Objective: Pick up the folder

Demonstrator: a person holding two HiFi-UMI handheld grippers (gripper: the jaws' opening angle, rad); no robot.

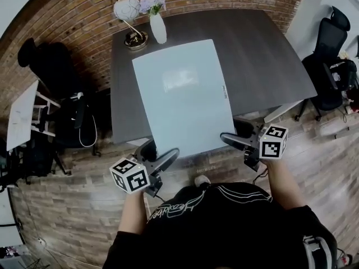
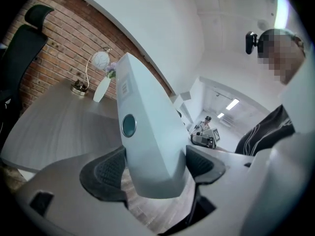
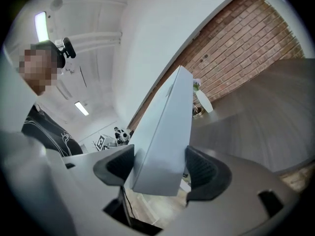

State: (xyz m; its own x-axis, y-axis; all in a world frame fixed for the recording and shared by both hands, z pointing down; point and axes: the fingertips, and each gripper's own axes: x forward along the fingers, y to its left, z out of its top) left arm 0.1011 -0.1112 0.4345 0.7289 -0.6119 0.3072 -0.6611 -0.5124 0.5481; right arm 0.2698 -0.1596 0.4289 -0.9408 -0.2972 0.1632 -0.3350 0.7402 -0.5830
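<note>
A pale blue folder (image 1: 182, 97) is held up above the dark grey table (image 1: 263, 55), with its near edge out past the table's front. My left gripper (image 1: 161, 160) is shut on its near left corner and my right gripper (image 1: 230, 139) on its near right corner. In the left gripper view the folder (image 2: 147, 141) stands edge-on between the two black pads (image 2: 106, 173), with a round hole in its spine. The right gripper view shows the folder (image 3: 165, 141) clamped the same way between the pads (image 3: 204, 168).
A globe lamp (image 1: 128, 13) and a white vase with purple flowers (image 1: 157, 24) stand at the table's far left. Black office chairs sit to the left (image 1: 53, 66) and the right (image 1: 331, 66). A brick wall runs behind the table.
</note>
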